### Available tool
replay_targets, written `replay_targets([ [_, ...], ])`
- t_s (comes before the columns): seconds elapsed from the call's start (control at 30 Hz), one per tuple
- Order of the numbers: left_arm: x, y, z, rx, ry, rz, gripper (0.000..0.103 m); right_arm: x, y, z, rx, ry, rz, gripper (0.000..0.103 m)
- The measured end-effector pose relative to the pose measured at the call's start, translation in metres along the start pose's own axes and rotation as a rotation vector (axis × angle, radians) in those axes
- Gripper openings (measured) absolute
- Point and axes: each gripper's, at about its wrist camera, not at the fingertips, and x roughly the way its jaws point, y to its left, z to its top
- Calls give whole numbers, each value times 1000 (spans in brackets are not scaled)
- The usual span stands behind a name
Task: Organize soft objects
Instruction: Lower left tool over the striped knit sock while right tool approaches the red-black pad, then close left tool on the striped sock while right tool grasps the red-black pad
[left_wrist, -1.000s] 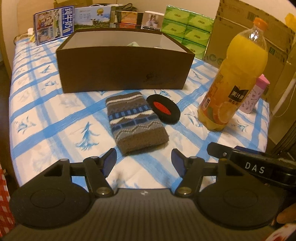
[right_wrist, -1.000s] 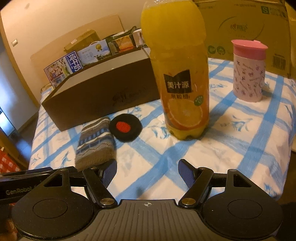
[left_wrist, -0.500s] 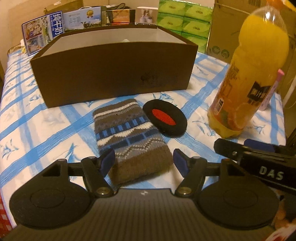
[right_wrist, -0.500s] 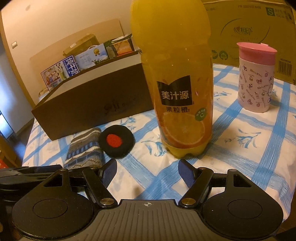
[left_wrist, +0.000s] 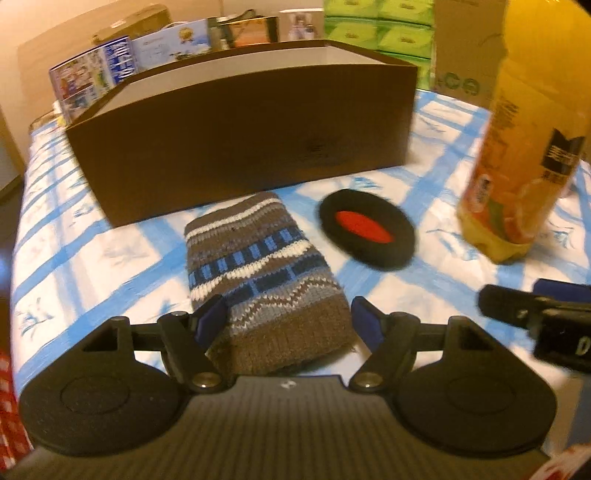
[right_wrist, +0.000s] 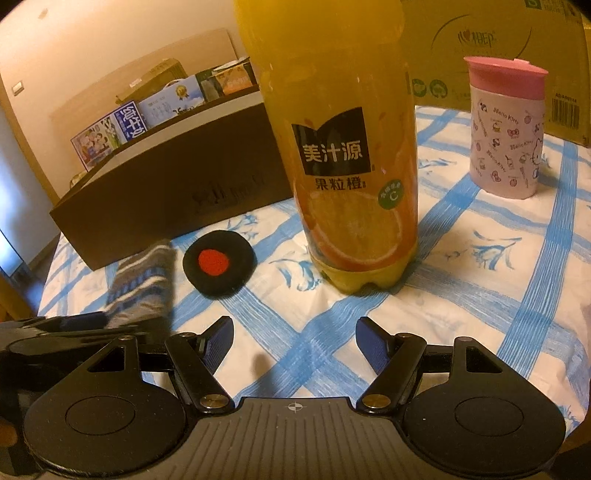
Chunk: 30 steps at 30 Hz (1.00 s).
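Note:
A folded knitted piece in brown, blue and white stripes lies on the blue-checked cloth, in front of a brown open box. My left gripper straddles its near end, jaws opening, pads beside the knit without pressing it. To its right lies a round black pad with a red centre. In the right wrist view the knit and the round pad sit at the left. My right gripper hangs open over bare cloth, nothing between its fingers.
A tall orange juice bottle stands just ahead of the right gripper. A pink-lidded printed cup stands at the right. Cardboard boxes, green tissue packs and printed cartons line the back.
My left gripper moved forward and down until its fingers straddled the knitted piece, and its jaws widened. The right gripper drew a little closer to the bottle, jaws unchanged.

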Motion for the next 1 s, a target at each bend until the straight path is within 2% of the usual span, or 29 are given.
replay_targets([
  [0.33, -12, 53, -14, -102, 27, 66, 76, 4, 11, -4, -30, 12, 25, 73],
  [0.6, -18, 64, -3, -215, 44, -15, 78, 8, 17, -4, -41, 16, 29, 73],
  [0.67, -14, 59, 1, -199, 36, -4, 78, 9, 19, -4, -45, 17, 31, 73],
  [0.83, 9, 52, 9, -107, 41, 89, 81, 12, 25, 1, -66, 9, 43, 73],
  [0.9, 16, 60, 10, -109, 47, 106, 84, 14, 28, 3, -83, 2, 48, 73],
  [1.0, 24, 77, 10, -160, 62, 88, 85, 19, 35, 7, -111, -5, 56, 73],
])
